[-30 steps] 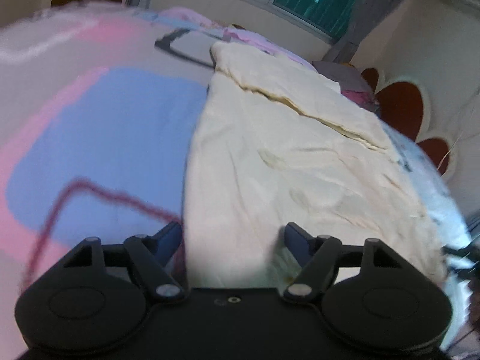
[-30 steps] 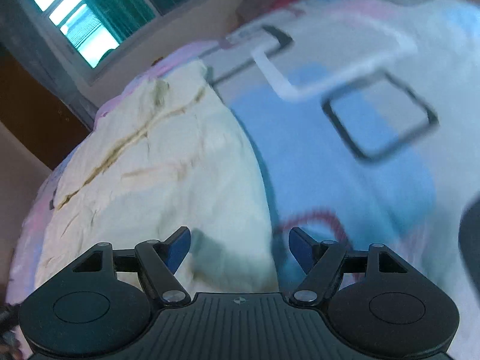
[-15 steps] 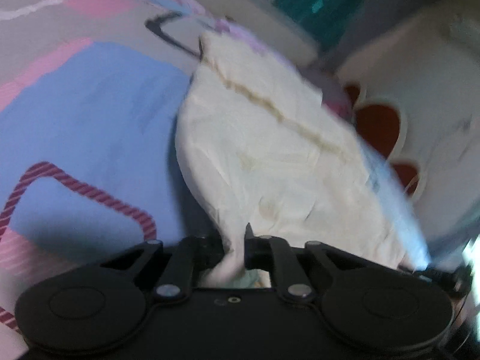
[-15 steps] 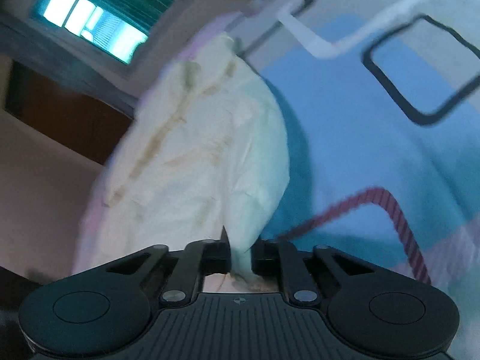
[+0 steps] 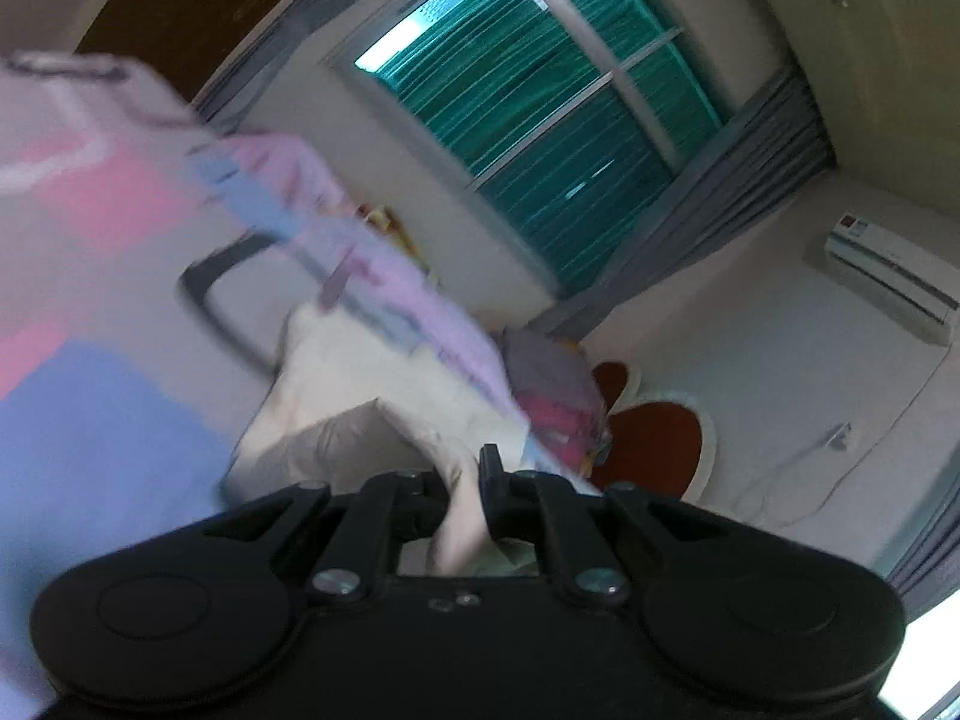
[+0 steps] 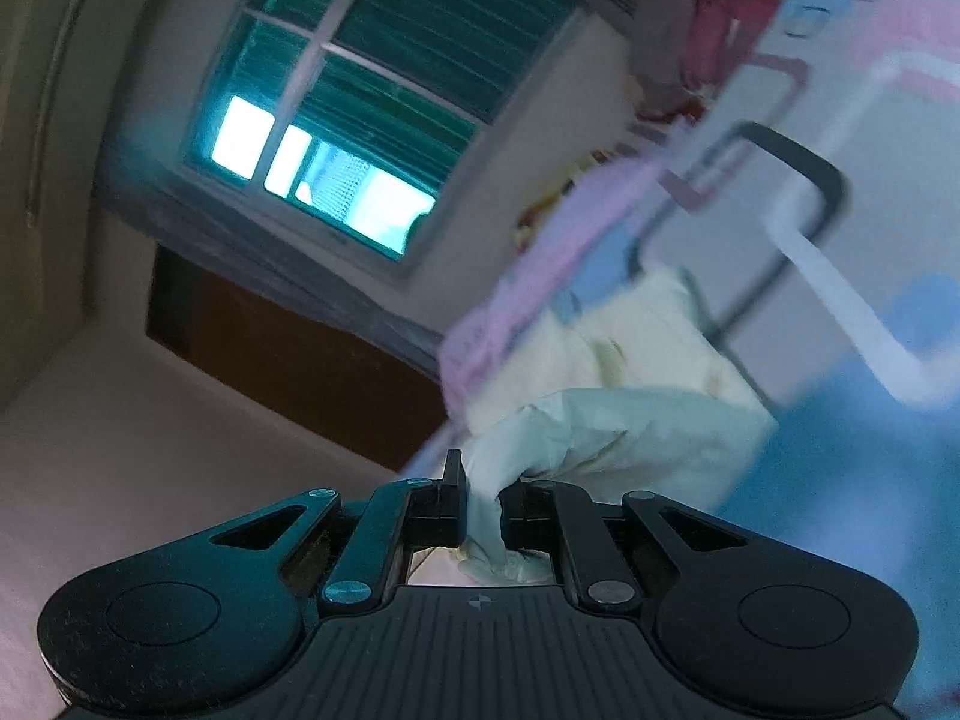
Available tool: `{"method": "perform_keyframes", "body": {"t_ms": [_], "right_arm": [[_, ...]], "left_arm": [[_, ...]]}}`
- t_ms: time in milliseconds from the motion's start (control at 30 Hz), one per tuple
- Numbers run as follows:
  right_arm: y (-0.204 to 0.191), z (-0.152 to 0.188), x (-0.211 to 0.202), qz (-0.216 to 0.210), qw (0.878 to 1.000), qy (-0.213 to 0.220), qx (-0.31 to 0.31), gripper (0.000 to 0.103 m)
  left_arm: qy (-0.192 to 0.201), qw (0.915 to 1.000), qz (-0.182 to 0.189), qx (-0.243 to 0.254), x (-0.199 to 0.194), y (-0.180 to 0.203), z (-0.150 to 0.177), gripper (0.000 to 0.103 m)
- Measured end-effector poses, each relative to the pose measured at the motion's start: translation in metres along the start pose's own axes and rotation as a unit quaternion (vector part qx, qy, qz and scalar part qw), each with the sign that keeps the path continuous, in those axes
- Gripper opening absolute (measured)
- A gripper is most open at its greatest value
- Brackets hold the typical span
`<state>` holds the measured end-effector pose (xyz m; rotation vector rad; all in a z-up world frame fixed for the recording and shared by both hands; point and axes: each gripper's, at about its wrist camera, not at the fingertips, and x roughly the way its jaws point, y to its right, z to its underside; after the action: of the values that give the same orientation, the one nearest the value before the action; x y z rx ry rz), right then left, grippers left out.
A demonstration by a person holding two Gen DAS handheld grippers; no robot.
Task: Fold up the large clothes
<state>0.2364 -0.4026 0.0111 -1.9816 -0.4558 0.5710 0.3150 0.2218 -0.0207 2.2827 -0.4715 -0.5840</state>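
Note:
A large cream garment (image 5: 360, 384) lies on a bed with a blue, pink and grey patterned sheet (image 5: 90, 420). My left gripper (image 5: 465, 498) is shut on one near corner of the cloth, which runs up from the jaws in a lifted fold. In the right wrist view the same cream garment (image 6: 630, 420) bunches and rises from the sheet (image 6: 870, 450). My right gripper (image 6: 483, 504) is shut on its other near corner. Both views are tilted and blurred. The far end of the garment still rests on the bed.
A pile of pink and grey clothes (image 5: 558, 390) sits at the bed's far end, by a red flower-shaped headboard (image 5: 654, 438). A window with teal blinds (image 5: 558, 120) and grey curtains fills the far wall. An air conditioner (image 5: 888, 276) hangs at right. A dark wooden door (image 6: 288, 348) stands beside the bed.
Both grippers went from open over the garment's near edge to shut on its corners. They then rose and tipped up, lifting the near edge off the sheet.

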Motion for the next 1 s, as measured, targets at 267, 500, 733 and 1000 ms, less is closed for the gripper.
{"method": "perform_keyframes", "body": {"t_ms": [267, 500, 733, 1000], "right_arm": [[0.010, -0.099, 0.131, 0.014, 0.999, 0.014, 0.033, 0.008], [0.070, -0.149, 0.221, 0.073, 0.994, 0.027, 0.083, 0.093], [0.077, -0.147, 0.247, 0.177, 0.979, -0.032, -0.099, 0.091], [0.101, -0.126, 0.302, 0.238, 0.944, -0.125, -0.192, 0.036]], "left_arm": [[-0.001, 1.0000, 0.003, 0.000, 0.141, -0.010, -0.088, 0.007], [-0.018, 0.9982, -0.040, -0.041, 0.249, -0.071, -0.122, 0.034], [-0.065, 0.9943, -0.080, 0.027, 0.275, -0.102, -0.130, 0.063], [-0.198, 0.9660, -0.107, 0.127, 0.331, -0.108, -0.118, 0.025]]}}
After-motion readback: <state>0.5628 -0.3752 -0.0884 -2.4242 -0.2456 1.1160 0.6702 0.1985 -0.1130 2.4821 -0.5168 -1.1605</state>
